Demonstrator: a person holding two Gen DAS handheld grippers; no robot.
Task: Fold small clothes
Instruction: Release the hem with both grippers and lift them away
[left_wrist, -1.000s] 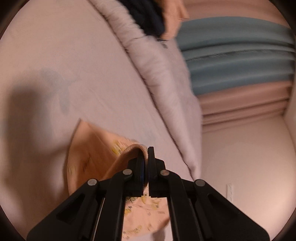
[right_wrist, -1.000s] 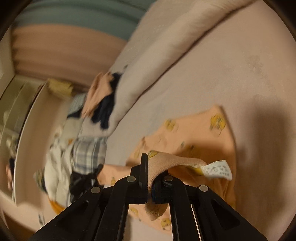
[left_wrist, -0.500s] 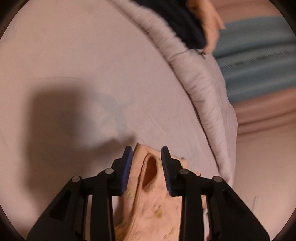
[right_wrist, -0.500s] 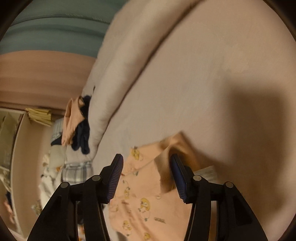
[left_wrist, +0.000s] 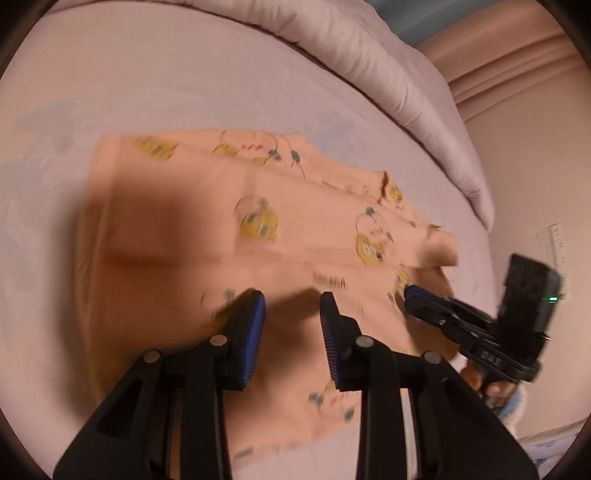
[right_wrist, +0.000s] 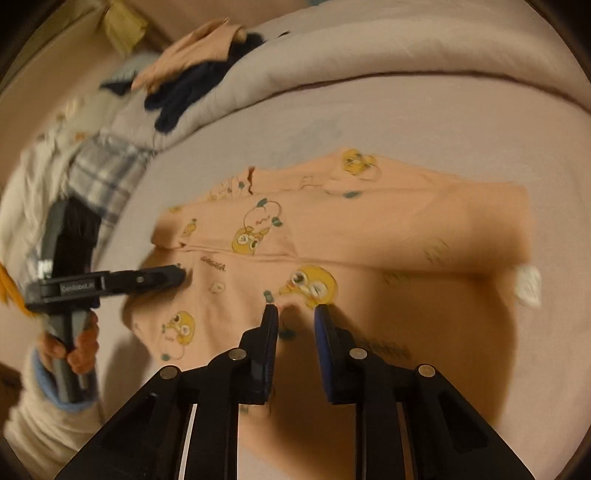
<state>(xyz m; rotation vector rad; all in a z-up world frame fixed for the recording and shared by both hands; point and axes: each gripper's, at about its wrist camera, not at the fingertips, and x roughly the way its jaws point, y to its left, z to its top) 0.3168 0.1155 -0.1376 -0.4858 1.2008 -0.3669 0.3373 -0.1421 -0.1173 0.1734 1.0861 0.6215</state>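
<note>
**Peach garment lies folded on the bed, both tools released**

The peach garment (left_wrist: 258, 236) with yellow duck prints is seen flat on the pale pink bed sheet (left_wrist: 147, 74), folded lengthwise. The left tool (left_wrist: 291, 314) is held above its near edge, jaws apart, with nothing gripped. The right tool (right_wrist: 295, 321) is also released; its jaws are closing (no cloth is between them). A white label (right_wrist: 528, 286) sticks out at the garment's right end. A pile of other clothes (right_wrist: 110, 147) is seen beside the rolled duvet (right_wrist: 369, 55).
</note>
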